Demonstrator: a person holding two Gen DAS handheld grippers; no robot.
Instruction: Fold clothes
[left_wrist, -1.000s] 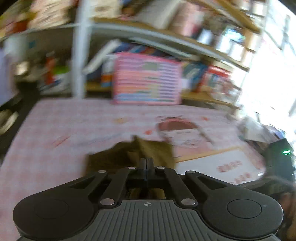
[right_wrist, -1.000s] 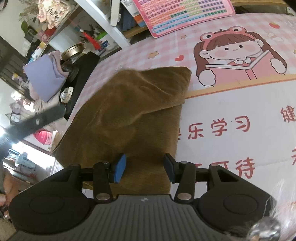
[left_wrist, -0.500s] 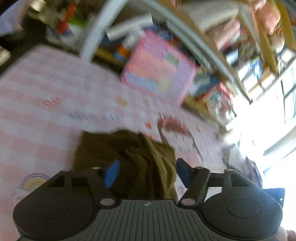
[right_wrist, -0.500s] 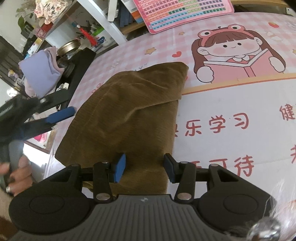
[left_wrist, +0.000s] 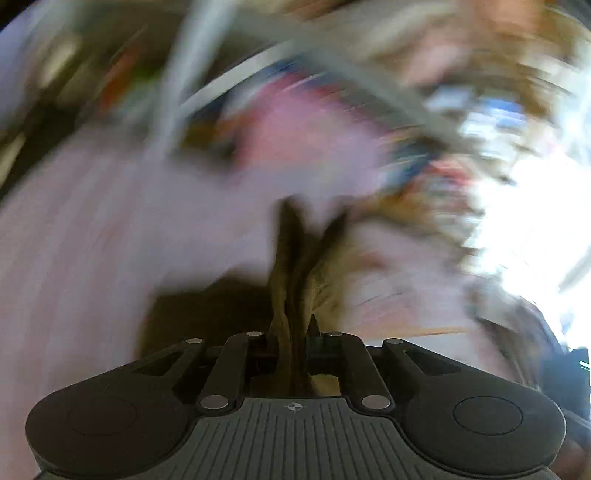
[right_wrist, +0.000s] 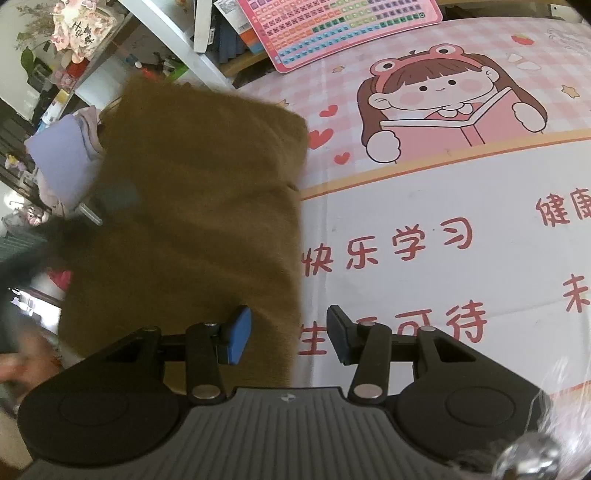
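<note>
A brown corduroy garment (right_wrist: 199, 206) lies on the pink cartoon table mat (right_wrist: 424, 206), with its left side raised off the mat. My left gripper (left_wrist: 293, 336) is shut on a bunched edge of the brown garment (left_wrist: 291, 273) and holds it up; this view is heavily blurred. In the right wrist view the left gripper (right_wrist: 110, 201) shows as a dark blur at the garment's left edge. My right gripper (right_wrist: 290, 330) is open and empty, just over the garment's near right edge.
Shelves (right_wrist: 177, 44) full of books and boxes stand behind the table. A pink chart board (right_wrist: 340, 29) leans at the back. A lilac cloth (right_wrist: 62, 162) lies at the far left. A hand (right_wrist: 22, 365) is at the lower left.
My left gripper has gone from open to shut on the garment's left edge and has lifted it. The garment's left side now stands higher. My right gripper has stayed open and still.
</note>
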